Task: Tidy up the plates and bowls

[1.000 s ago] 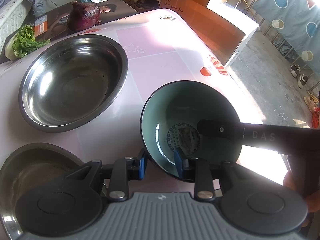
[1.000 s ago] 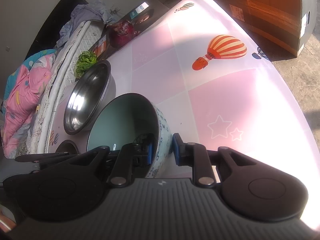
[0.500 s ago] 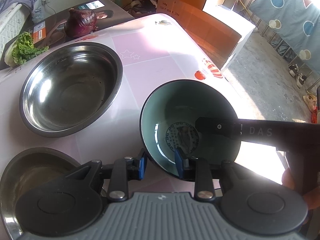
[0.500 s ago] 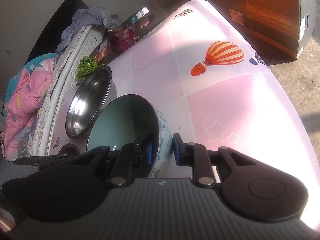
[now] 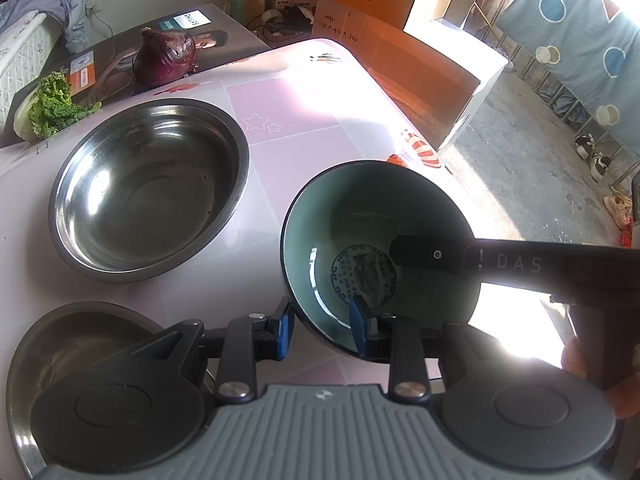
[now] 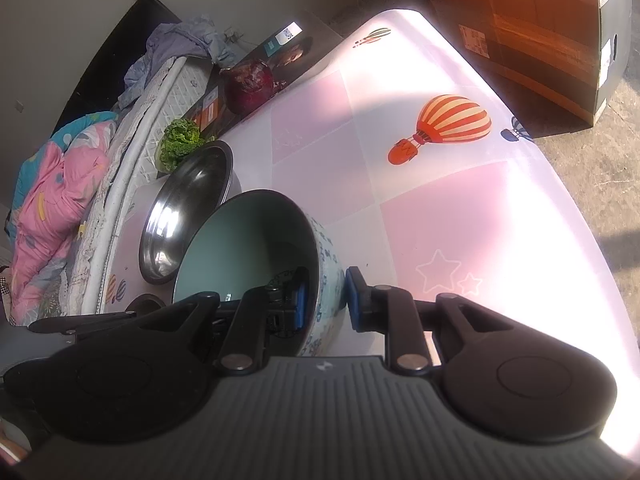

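Note:
A ceramic bowl with a teal inside and a blue-patterned outside is held above the pink table by both grippers. My left gripper is shut on its near rim, one pad inside and one outside. My right gripper is shut on the bowl's right wall; its arm crosses the bowl in the left wrist view. A large steel bowl sits to the left on the table; it also shows in the right wrist view. A smaller steel bowl sits at the near left.
A red cabbage and a lettuce lie on a board at the table's far left. Cardboard boxes stand on the floor beyond the table's right edge. A mattress with bedding lies left of the table.
The ceramic bowl has risen a little with both grippers still on it. The steel bowls have not moved.

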